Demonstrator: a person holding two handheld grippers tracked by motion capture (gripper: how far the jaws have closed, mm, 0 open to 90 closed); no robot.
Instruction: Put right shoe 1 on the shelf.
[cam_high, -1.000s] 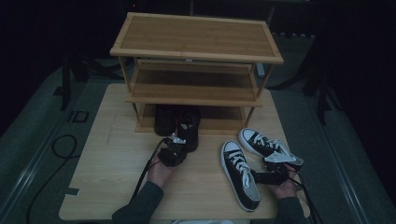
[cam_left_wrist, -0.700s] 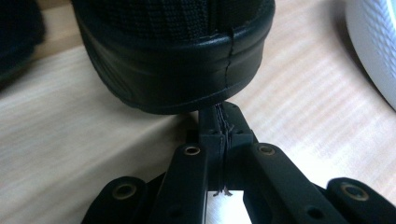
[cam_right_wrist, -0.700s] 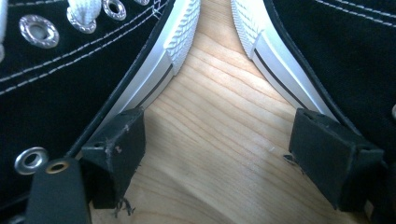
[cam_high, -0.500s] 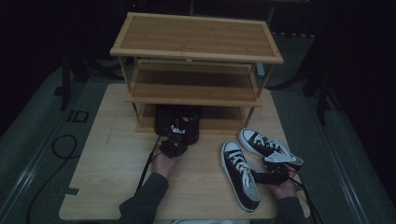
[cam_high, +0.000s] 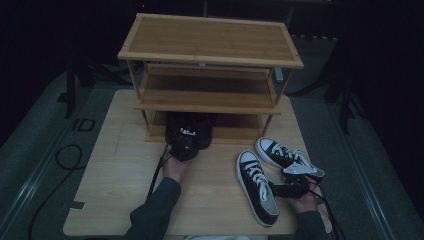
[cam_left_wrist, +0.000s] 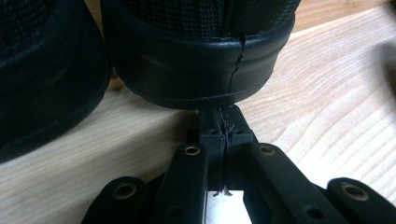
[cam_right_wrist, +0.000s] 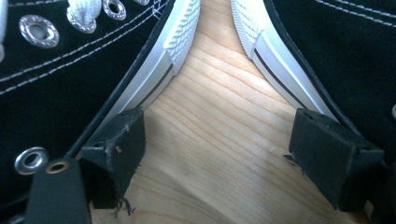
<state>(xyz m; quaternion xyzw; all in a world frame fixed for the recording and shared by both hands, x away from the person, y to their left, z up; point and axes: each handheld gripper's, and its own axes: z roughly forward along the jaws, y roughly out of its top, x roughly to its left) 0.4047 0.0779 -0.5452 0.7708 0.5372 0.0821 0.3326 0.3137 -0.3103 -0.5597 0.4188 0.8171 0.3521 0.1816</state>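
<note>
Two sneakers (cam_high: 257, 187) flank right gripper (cam_high: 280, 189)

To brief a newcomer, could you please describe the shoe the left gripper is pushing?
Start at the wooden rack; two all-black shoes sit at its bottom shelf. It is the right-hand black shoe, with the shut left gripper against its heel, unlike the white-laced sneakers.

Dim room, wooden desk on grey floor, dark surroundings.
Light-wood desk (cam_high: 125, 175) with visible grain sits on grey carpet-like floor (cam_high: 35, 165); a marking reading "ID" (cam_high: 83, 124) on the floor just left of the desk, a black cable loop (cam_high: 67, 157) nearby. Dark stand legs (cam_high: 70, 85) at left and right (cam_high: 345, 100) edges. Background beyond is near black; light falls mainly on the desk.
</note>
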